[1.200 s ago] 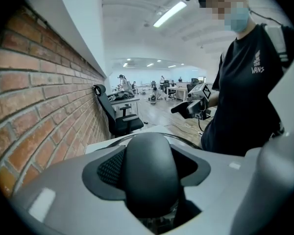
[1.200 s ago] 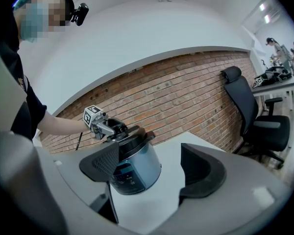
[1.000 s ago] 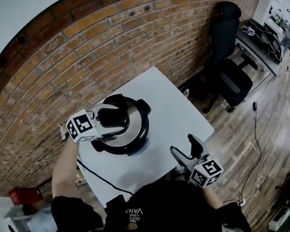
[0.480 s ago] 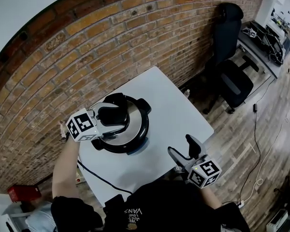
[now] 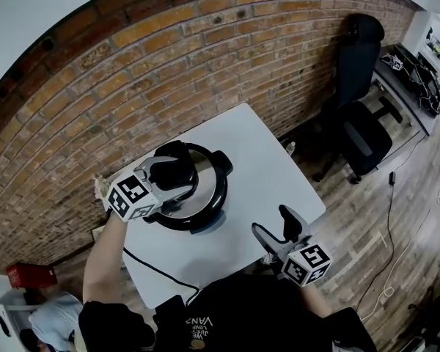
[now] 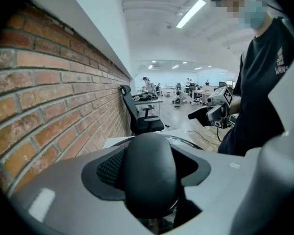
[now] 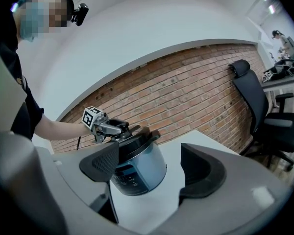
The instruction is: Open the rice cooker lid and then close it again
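A black and steel rice cooker (image 5: 204, 200) stands on the white table (image 5: 268, 163), its lid down. My left gripper (image 5: 169, 180) reaches over the lid from the left, and its jaws are closed around the lid's black handle (image 5: 173, 171). In the left gripper view that handle (image 6: 149, 173) fills the space between the two pads. My right gripper (image 5: 276, 227) hovers at the table's near right edge, open and holding nothing. The right gripper view looks past the right gripper (image 7: 150, 168) at the cooker (image 7: 139, 173) and at the left gripper (image 7: 112, 127) on its top.
A brick wall (image 5: 132, 72) runs close behind the table. A black office chair (image 5: 363, 116) stands at the right on the wooden floor. The cooker's black cord (image 5: 150, 266) hangs off the table's near left edge. Desks stand far off at the right.
My left gripper has turned on the handle, and its marker cube has swung a little lower and nearer to me. The right gripper has barely shifted. The lid stays down.
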`<state>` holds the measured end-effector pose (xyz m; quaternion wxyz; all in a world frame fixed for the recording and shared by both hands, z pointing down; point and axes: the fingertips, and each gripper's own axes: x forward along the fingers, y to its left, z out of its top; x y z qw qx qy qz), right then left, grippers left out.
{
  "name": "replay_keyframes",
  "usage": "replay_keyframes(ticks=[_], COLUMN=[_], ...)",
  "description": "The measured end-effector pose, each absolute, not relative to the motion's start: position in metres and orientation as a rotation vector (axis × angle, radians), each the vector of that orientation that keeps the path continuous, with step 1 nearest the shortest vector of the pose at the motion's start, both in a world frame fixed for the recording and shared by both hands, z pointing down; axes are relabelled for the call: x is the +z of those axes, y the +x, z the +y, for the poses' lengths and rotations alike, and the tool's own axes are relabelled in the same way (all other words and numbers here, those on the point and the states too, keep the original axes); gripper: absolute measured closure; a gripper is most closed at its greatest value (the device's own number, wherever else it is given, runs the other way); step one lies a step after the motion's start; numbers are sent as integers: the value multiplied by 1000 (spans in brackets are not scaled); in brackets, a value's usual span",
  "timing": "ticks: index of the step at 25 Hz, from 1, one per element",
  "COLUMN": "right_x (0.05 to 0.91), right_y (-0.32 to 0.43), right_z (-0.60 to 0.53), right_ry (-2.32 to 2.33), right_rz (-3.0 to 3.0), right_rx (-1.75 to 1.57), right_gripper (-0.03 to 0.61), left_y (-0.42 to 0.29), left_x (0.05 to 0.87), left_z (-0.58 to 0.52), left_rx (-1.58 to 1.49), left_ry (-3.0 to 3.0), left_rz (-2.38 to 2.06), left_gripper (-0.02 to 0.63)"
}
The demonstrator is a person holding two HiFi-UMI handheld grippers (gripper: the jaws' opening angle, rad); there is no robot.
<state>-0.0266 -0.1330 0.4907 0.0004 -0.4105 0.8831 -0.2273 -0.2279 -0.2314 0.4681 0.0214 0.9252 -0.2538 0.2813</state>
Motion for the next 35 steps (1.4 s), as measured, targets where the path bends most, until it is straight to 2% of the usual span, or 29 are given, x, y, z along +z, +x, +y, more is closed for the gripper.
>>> replay_keyframes(ticks=[17,23,29,35], right_x=[494,499,491,484], right_y=[-14,-14,-22,-29], right_z=[-183,-195,-199,-187], right_ry=[-908,-672,-493,-399], right_rz=[2969,3077,3139,3145], right_rx=[-712,-730,-681,-669], right_gripper=[192,192,192,192], left_y=[-240,-254,-269,-283], left_x=[466,456,426,404], left_z=[-235,-233,-210,-159], left_rx=[794,817,584,490], left_ry=[2711,2558,2391,2192], left_rz=[-1194,-1601,-1943,-2257], left_gripper=[324,293,293,293])
